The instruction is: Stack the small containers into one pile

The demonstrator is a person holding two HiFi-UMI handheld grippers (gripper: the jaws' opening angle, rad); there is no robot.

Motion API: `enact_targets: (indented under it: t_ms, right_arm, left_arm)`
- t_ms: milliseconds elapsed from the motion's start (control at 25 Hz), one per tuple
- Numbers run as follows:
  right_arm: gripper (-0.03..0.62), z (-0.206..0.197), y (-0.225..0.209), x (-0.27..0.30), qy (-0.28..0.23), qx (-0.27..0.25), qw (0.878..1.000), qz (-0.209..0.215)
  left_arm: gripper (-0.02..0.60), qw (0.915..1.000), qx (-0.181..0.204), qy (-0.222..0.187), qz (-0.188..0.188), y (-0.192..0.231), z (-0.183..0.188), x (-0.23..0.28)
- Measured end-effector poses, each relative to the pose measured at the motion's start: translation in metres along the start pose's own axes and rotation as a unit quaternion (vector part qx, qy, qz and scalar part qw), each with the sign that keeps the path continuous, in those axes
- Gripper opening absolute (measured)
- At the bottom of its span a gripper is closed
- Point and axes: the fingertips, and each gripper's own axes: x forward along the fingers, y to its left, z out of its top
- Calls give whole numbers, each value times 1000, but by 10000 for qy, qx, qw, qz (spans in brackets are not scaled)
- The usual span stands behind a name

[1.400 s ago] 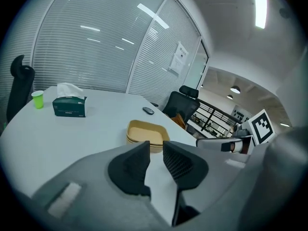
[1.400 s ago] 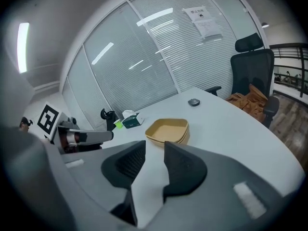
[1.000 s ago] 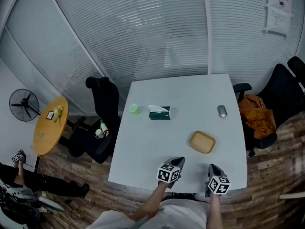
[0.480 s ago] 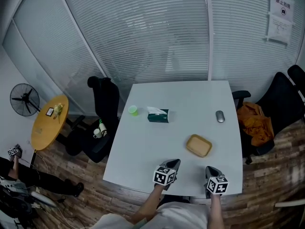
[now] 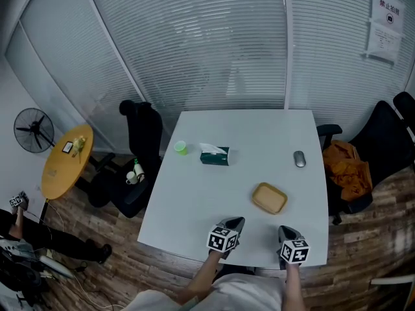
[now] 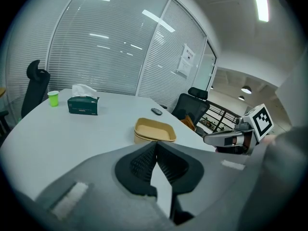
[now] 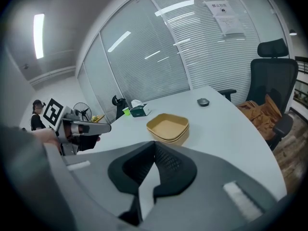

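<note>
At the far left a black office chair (image 5: 142, 131) stands against the left edge of the white desk (image 5: 246, 131). On the desk's left part, near that edge, sits a small green cup (image 5: 181, 148); what it holds cannot be made out. Just to its right is a dark green tissue box (image 5: 214, 155) with a white tissue sticking out of the top.

Nearer the person, at the desk's front edge, the left claw (image 5: 238, 221) hovers with its two jaws pressed together and nothing between them. It points across the desk toward the containers, well short of them.

To the right of the tissue box and closer to the front lies the pile of tan containers (image 5: 270, 197): shallow, rounded-square trays nested one in another, at least two rims showing from the side in both gripper views. The top tray shows only its bare tan floor. The pile rests flat on the desk, apart from both claws and roughly between their lines of aim.

The right claw (image 5: 285, 229) is beside the left one at the front edge, jaws likewise closed on each other and gripping nothing.

Farther back on the right, a grey computer mouse (image 5: 299, 159) lies near the desk's right edge. Beyond that edge, a black chair (image 5: 379, 128) carries a crumpled orange cloth (image 5: 347, 167).
</note>
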Motion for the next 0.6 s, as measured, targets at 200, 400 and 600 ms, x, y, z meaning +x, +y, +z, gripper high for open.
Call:
enact_targets:
  t_ms: [200,400,600]
  right_arm:
    - [0,0,-2,2,17,-7,10000,47]
    - [0,-1,0,3,29,-49,10000,75]
    - [0,-1,-1,2,43,-65,9999,67]
  left_arm:
    - [3,10000,9,11,-1,0,1,2]
    - [2,10000,-3,34,-10,0,0,1]
    - [2,10000,38,18,0,-1,2,2]
